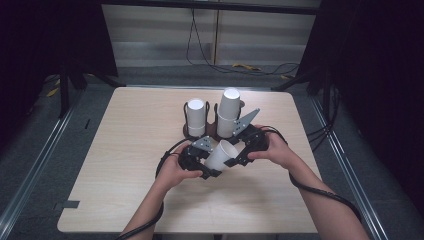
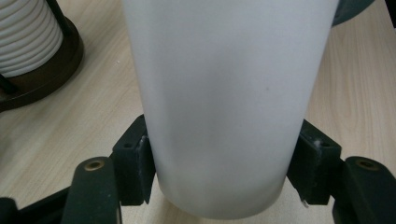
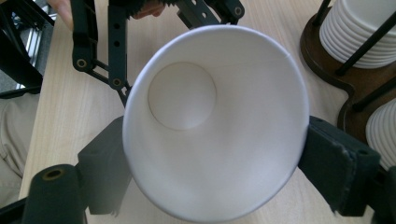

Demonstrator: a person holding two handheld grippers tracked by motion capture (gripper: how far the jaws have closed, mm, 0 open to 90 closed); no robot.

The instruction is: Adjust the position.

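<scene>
Our left gripper [image 1: 212, 167] jaws are clamped on the base end of a white tapered paper cup [image 1: 220, 153]; right gripper [image 1: 237, 157] jaws pinch its rim end, w/ the open mouth facing that camera. Cup's held tilted, just in front of the dark round wooden cup rack [image 1: 214, 131]. Our read: cup pulled free, prob. mid-handover; still to be set down. Two stacks remain in the rack.

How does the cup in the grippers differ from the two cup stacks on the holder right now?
The held cup is single, tilted on its side and off the table, clamped between the left gripper and the right gripper. The left stack and the taller right stack are many nested cups, upside down, inside the holder rods. All are plain white paper cups.
</scene>
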